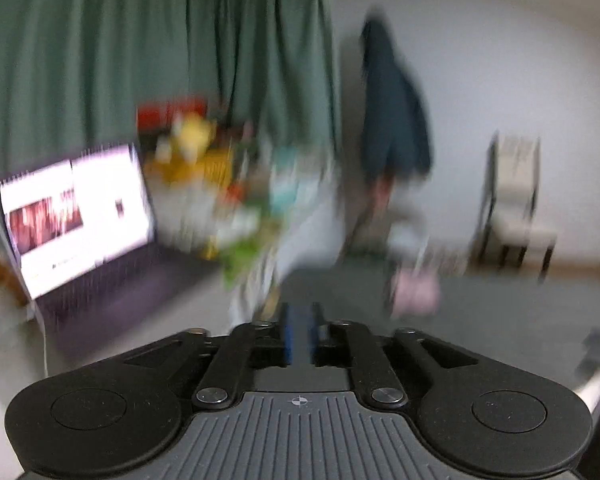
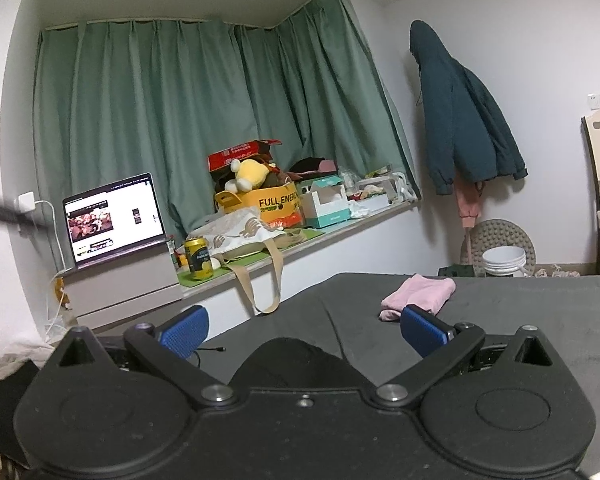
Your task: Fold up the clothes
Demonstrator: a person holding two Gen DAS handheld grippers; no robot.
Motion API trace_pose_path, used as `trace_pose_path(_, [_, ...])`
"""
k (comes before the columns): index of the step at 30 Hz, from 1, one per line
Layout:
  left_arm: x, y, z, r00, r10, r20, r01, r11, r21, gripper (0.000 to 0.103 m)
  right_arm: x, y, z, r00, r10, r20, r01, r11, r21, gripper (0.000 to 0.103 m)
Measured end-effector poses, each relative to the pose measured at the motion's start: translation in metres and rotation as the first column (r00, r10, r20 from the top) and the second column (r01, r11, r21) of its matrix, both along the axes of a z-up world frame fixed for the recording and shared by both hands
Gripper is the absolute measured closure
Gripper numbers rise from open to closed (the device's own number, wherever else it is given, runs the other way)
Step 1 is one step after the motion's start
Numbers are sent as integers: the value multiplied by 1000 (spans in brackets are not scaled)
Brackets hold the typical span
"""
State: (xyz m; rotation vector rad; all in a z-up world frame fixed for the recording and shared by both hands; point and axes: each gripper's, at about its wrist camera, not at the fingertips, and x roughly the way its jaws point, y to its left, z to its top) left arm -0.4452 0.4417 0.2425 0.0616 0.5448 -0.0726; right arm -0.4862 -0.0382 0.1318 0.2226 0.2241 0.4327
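We log right tongs [image 2: 303,330] spread wide, empty, above dark bed [image 2: 519,300]; pink garment [image 2: 419,292] near far edge. Left tongs [image 1: 300,338] pressed together, empty; left view motion-blurred.

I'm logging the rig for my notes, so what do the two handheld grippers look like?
Both are matte black, with two round discs and crossed linkage bars on silver pivot bolts. The right gripper has blue dimpled pads. The left gripper shows blue pads plus a ribbed grey plate with a crosshair mark.

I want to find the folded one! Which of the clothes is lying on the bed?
The pink garment lies bunched on the dark bed. The dark teal jacket hangs on the wall instead.
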Motion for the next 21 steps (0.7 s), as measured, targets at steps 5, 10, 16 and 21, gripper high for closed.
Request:
trace_pose_path(5, [35, -17, -97, 956, 58, -286, -29, 994, 103, 13, -4, 1, -3, 1000, 15, -8, -15, 1000, -4, 0])
trace_pose_path(10, [49, -39, -181, 904, 90, -418, 58, 943, 329, 13, -3, 9, -3, 999, 26, -18, -27, 999, -34, 0])
trace_pose_path(16, [59, -61, -248, 848, 102, -520, 200, 847, 492, 54, 0, 23, -5, 998, 44, -34, -46, 996, -79, 0])
trace_pose_path(21, [76, -45, -266, 849, 152, -506, 170, 828, 534, 94, -1, 30, -6, 998, 57, -32, -59, 993, -97, 0])
